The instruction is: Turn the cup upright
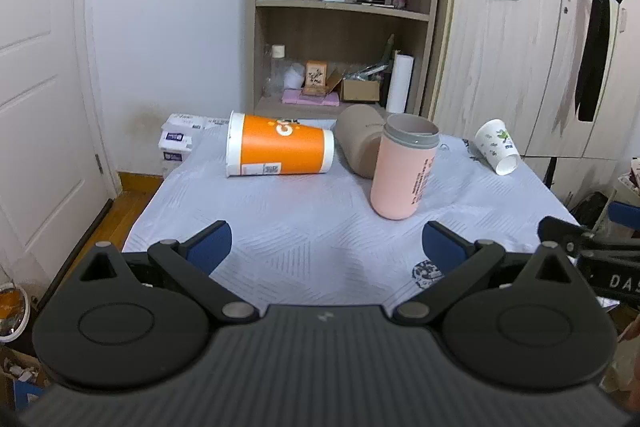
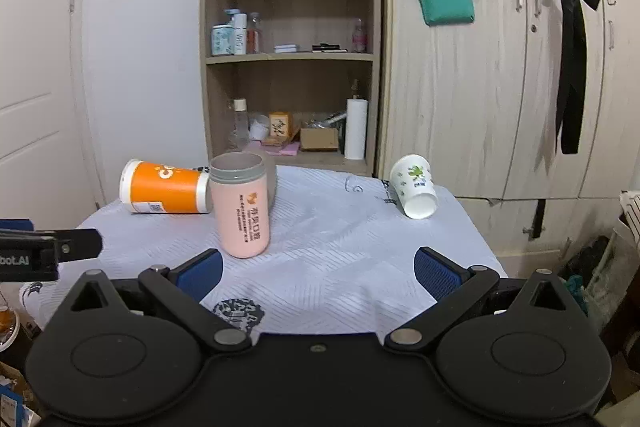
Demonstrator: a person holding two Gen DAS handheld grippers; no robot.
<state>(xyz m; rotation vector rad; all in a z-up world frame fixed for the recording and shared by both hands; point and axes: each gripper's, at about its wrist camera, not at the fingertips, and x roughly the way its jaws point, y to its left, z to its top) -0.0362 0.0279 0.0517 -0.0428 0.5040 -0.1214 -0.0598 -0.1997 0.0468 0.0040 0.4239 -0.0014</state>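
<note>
1. Broadly, the table (image 1: 280,235) under its white patterned cloth holds four cups: three lying on their sides, one standing.
2. Largest is the orange paper cup (image 1: 280,150), on its side at the far left, rim pointing left. It looks light and thin-walled, so a hard squeeze would probably crush it; I would take it across the mid-body.
3. Next, a tan cup (image 1: 356,143) lies tipped behind the pink tumbler (image 1: 402,167), which stands upright, mouth open. Whether they touch I cannot tell.
4. Smallest, the white printed cup (image 2: 414,187) lies at the far right, well apart; probably flimsy paper too.
5. Two grippers hover over the near edge: the left gripper (image 1: 326,247) and right gripper (image 2: 318,273) both have jaws spread wide, holding nothing.
</note>
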